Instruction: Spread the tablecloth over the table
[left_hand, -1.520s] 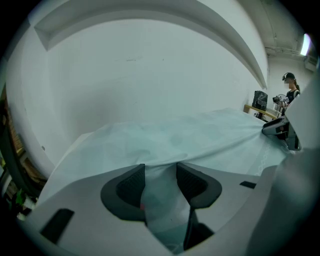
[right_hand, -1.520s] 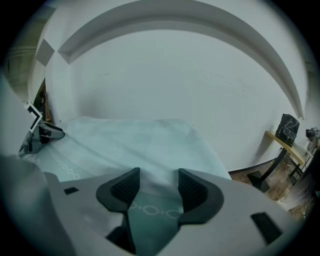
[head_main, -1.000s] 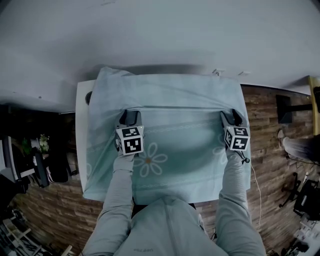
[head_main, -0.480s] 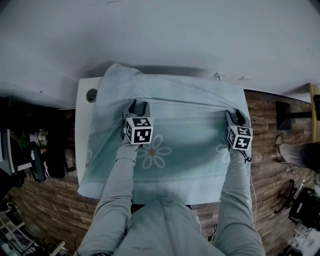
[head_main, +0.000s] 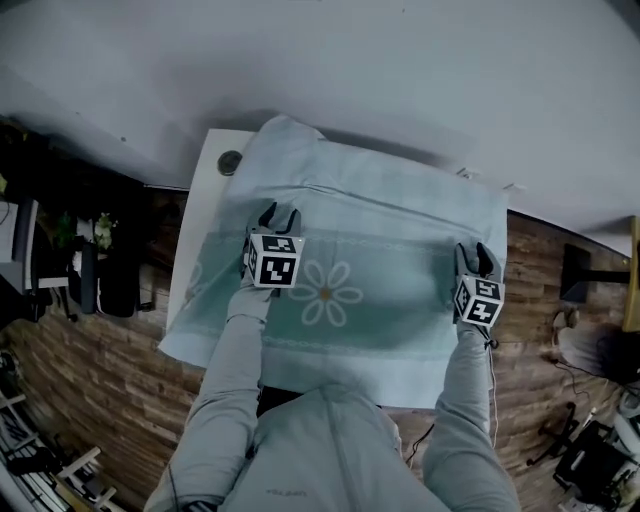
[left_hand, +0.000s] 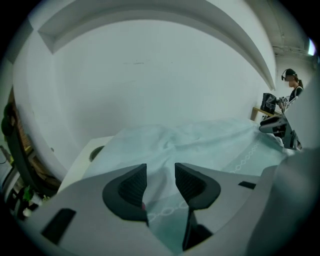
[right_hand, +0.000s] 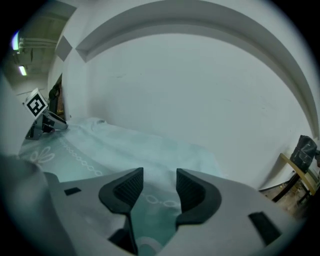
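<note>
Cloth (head_main: 390, 215) pale green, daisy print, far edge rumpled; L gripper (head_main: 281, 213) & R gripper (head_main: 476, 250) unclenched, jaws just narrowing, cloth between unpinched; both drawn back nearer since earlier

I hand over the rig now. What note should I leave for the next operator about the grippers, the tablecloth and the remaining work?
Left gripper: open, jaws have just been closing; cloth shows in the gap but is not pinched.
Right gripper: the same.
Tablecloth: covers most of the table; bunched at far left, left strip bare.
Done: cloth laid over.
Left: likely shift it leftward, smooth the bunch.
</note>
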